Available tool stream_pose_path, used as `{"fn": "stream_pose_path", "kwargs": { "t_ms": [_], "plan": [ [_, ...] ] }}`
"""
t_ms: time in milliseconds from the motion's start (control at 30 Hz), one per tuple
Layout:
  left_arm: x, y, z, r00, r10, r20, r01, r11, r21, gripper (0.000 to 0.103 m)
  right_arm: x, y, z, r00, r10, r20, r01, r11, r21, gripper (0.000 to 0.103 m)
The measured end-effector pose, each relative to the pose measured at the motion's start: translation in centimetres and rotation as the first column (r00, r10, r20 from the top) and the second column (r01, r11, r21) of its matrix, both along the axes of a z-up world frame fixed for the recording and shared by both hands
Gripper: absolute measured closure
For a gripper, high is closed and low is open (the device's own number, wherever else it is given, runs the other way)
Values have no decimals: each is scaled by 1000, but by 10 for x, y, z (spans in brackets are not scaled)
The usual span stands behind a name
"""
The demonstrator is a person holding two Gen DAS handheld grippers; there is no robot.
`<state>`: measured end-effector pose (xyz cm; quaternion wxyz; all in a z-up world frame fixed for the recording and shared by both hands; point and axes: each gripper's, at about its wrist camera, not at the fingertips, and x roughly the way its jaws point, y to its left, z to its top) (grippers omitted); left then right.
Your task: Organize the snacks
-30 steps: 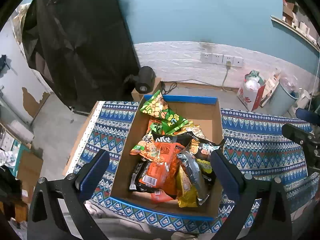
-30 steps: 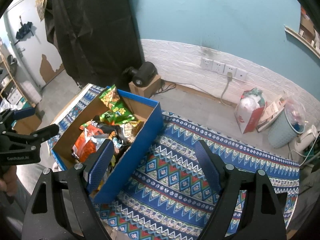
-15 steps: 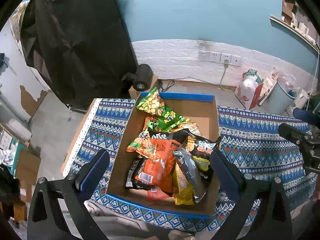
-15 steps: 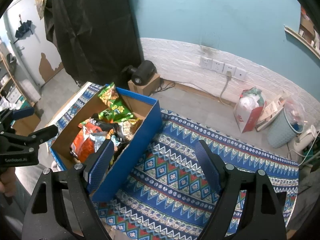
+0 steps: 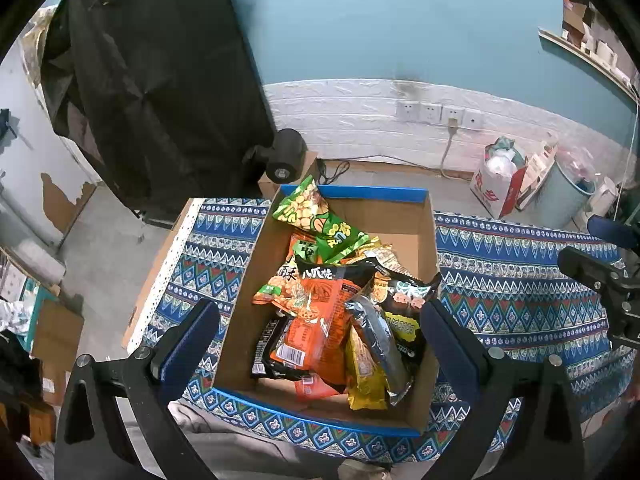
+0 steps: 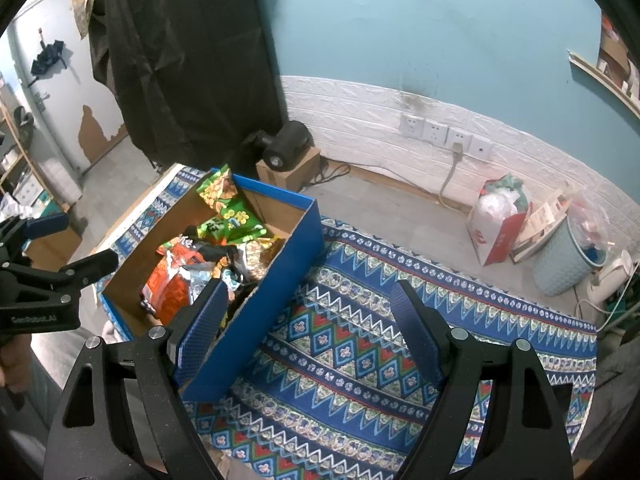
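A blue-rimmed cardboard box (image 5: 424,240) sits on a patterned blue cloth (image 5: 520,280) and holds several snack bags: a green bag (image 5: 304,208) at the far end, an orange bag (image 5: 320,328) in the middle, a silver bag (image 5: 380,340) and a yellow bag (image 5: 364,376) near the front. My left gripper (image 5: 320,344) hovers open above the box, holding nothing. My right gripper (image 6: 310,328) is open and empty over the cloth beside the box's right wall (image 6: 272,304). The box and its bags (image 6: 172,288) also show in the right wrist view.
A black lamp head (image 5: 286,156) sits on a small carton behind the table. A red-and-white bag (image 6: 496,220) and a pale blue basket (image 6: 568,256) stand on the floor by the wall sockets. A black cloth (image 5: 152,80) hangs at the back left.
Both grippers have risen and drawn back slightly, so the box looks a little smaller and farther. Both stay open and empty. The snacks have not moved.
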<state>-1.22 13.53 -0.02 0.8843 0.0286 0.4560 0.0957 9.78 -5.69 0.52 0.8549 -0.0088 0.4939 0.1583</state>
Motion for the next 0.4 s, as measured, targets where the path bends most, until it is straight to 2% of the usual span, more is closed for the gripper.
{"fn": "stream_pose_path", "kwargs": {
  "t_ms": [400],
  "plan": [
    [0,1,2,1000,-1,0,1,1000,-19,2,-2,-6,-1,1000,0,-1,0,1000,-3,21]
  ]
}}
